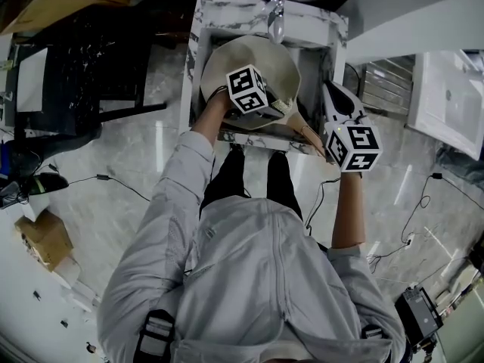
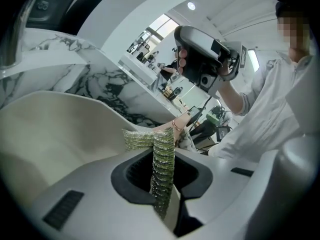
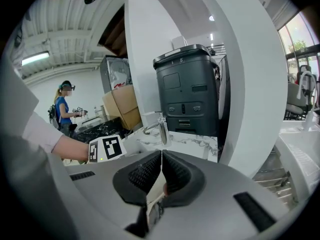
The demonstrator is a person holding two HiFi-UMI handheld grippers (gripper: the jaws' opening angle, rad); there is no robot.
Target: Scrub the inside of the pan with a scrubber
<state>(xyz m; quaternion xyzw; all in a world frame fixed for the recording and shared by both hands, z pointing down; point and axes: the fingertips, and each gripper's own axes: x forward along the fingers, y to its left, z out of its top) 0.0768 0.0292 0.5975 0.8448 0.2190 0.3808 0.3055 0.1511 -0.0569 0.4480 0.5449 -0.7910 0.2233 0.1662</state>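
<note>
A cream pan (image 1: pixel 227 59) lies tilted in the marble sink (image 1: pixel 193 66), its tan handle (image 1: pixel 304 129) pointing toward the person. My left gripper (image 1: pixel 276 106) is over the pan's near side, shut on a green-gold mesh scrubber (image 2: pixel 161 164) that hangs between its jaws. In the left gripper view the pan's pale inside (image 2: pixel 55 129) fills the left and the handle's end (image 2: pixel 172 126) shows just past the scrubber. My right gripper (image 1: pixel 336 97) is held up at the sink's right side, apart from the pan. Its jaws (image 3: pixel 161 171) meet with nothing between the tips.
A chrome faucet (image 1: pixel 276 17) stands at the sink's back edge, also in the right gripper view (image 3: pixel 161 126). A dark grey appliance (image 3: pixel 187 94) stands behind the sink. Another person (image 3: pixel 62 109) stands far off at the left. Cables run across the marble floor (image 1: pixel 113 180).
</note>
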